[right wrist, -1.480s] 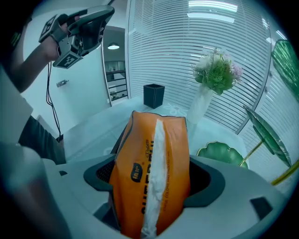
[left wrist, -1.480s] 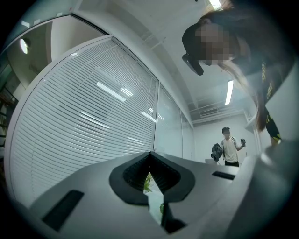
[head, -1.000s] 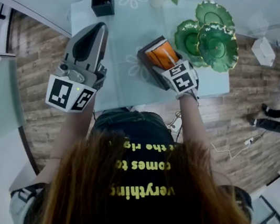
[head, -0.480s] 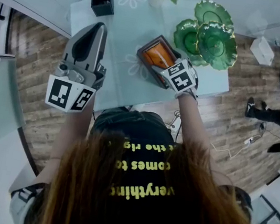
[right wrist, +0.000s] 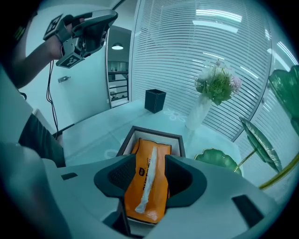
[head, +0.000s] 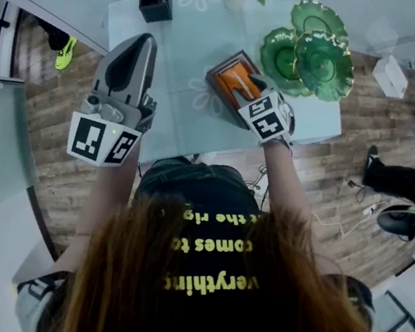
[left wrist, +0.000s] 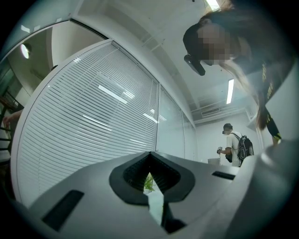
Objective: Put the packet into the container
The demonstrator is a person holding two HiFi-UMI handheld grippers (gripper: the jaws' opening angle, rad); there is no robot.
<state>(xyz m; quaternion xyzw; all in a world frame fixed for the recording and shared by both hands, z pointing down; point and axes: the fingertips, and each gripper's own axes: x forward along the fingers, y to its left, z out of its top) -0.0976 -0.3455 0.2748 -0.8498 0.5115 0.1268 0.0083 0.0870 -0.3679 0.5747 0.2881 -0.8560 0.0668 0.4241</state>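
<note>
Setting: office or showroom interior | Walls: glass partitions (left wrist: 173,126) backed by slatted blinds (left wrist: 88,126) | Ceiling: strip lights (left wrist: 230,91) | Floor: wood-look planks (head: 372,126) | Furnishing: glass worktop (head: 184,47), display vase of flowers (right wrist: 210,95), green decorative dishes (head: 309,52) | Other: person with backpack (left wrist: 236,147) standing beyond

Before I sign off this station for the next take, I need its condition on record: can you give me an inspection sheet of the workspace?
Surface: glass table, flower-patterned, on wood floor.
Job's things: orange packet lies in the dark-framed container.
Clutter: black box, vase of flowers, green leaf dishes.
Grippers: right gripper jaws astride packet, just been closing, contact unclear; left gripper raised, jaws together, empty.
Cables: dark cable hangs beside the table.
Surroundings: slatted blinds; person with backpack behind.
</note>
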